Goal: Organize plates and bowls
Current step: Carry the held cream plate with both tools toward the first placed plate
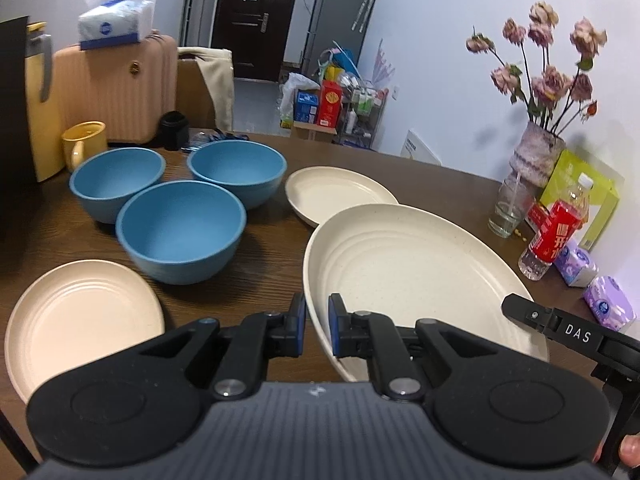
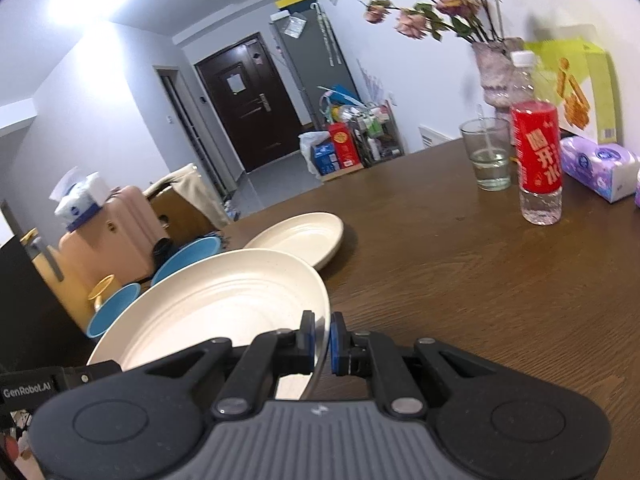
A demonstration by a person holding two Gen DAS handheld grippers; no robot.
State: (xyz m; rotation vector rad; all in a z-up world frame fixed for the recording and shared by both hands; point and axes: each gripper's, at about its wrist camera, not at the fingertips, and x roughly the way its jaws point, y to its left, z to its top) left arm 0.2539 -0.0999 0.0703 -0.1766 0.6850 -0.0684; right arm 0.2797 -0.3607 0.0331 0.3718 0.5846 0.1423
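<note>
Left view only: peach plate point(image 1: 80, 320) at near left edge of tabletop point(image 1: 248, 288); three blue bowls point(image 1: 180, 232) clustered behind it, round and matte.
Right view only: bowls mostly hidden behind the lifted plate (blue rims alone visible).
Cream plate point(image 1: 416, 280): ridged, speckled, tilted, overlapping far cream plate point(image 1: 336, 190).
Left gripper point(image 1: 317, 316): clamped on its left rim.
Right gripper point(image 2: 321, 336): pinching the opposite rim point(image 2: 320, 320).
Right edge: red-labelled bottle point(image 2: 538, 160), glass point(image 2: 486, 152).
</note>
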